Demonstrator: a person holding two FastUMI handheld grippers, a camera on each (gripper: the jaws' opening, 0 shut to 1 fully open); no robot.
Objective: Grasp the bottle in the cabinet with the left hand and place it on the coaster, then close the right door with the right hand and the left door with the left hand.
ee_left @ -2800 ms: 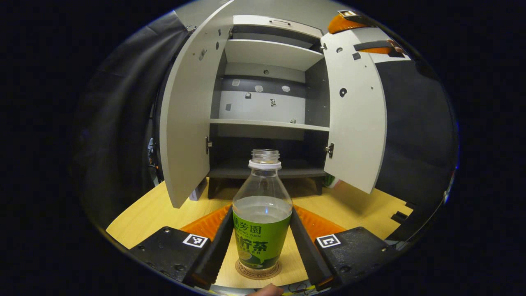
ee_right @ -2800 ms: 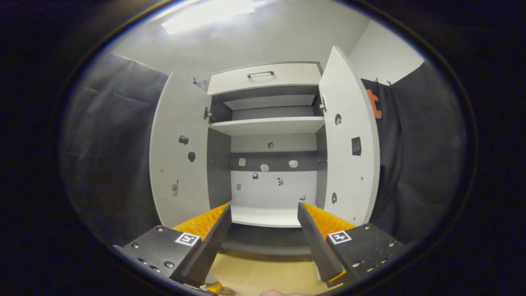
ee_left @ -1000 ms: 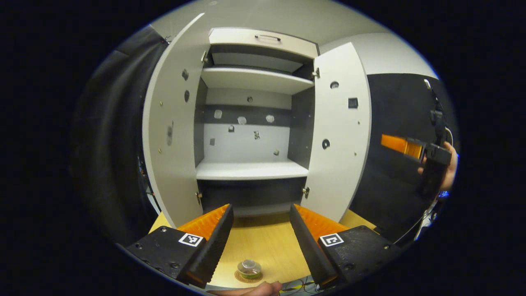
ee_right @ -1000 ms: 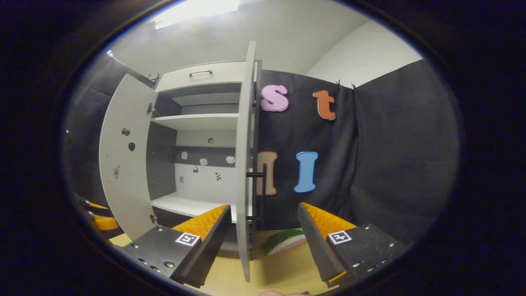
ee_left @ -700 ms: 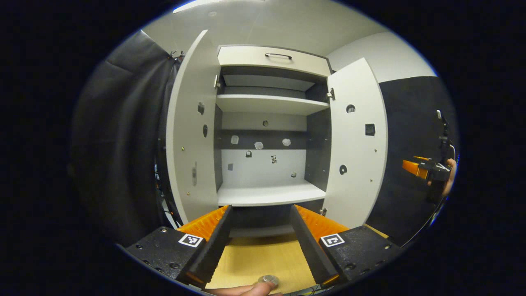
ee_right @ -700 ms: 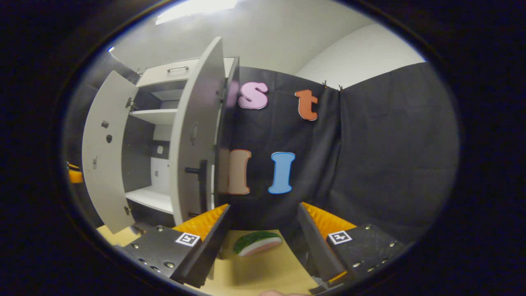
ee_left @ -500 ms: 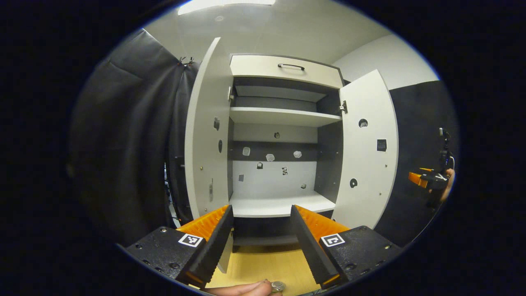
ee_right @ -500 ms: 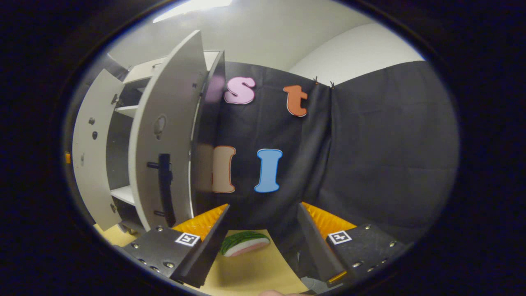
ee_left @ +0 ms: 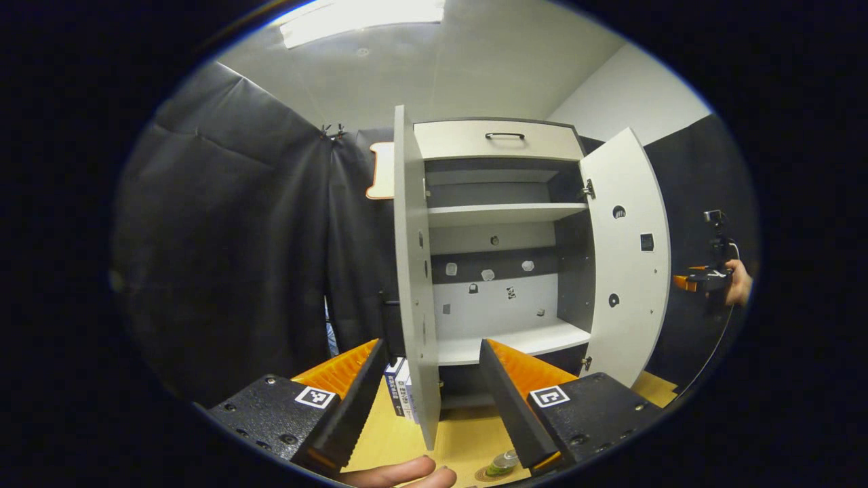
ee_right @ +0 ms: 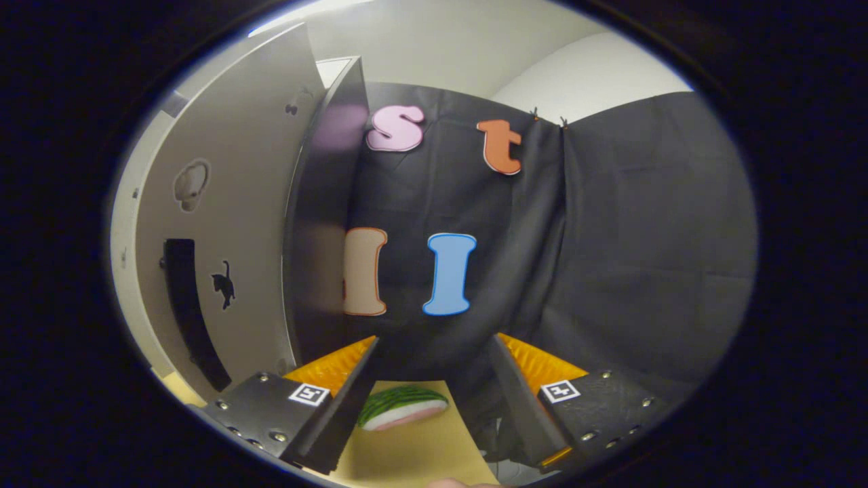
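The grey cabinet [ee_left: 502, 139] stands with both doors swung out. In the left gripper view its left door [ee_left: 409, 271] is edge-on just beyond my open left gripper [ee_left: 430, 400], and the right door [ee_left: 627, 257] hangs wide. The bottle [ee_left: 503, 463] stands on the coaster [ee_left: 489, 473] at the bottom edge, below my fingers. Far right, a hand holds the right gripper [ee_left: 695, 279] behind the right door. In the right gripper view my right gripper [ee_right: 434, 400] is open, facing the right door's outer face [ee_right: 230, 203] with its black handle [ee_right: 190, 312] at left.
A toy watermelon slice [ee_right: 401, 407] lies on the wooden table [ee_right: 413, 461] past the right fingers. Small boxes [ee_left: 400, 396] stand on the table behind the left door. A fingertip [ee_left: 400, 474] shows at the bottom. Black cloth walls flank the cabinet.
My left gripper let go of the bottle on the coaster, rose and swung left toward the left door's edge. My right gripper went round to the right door's outer side, nearer its handle.
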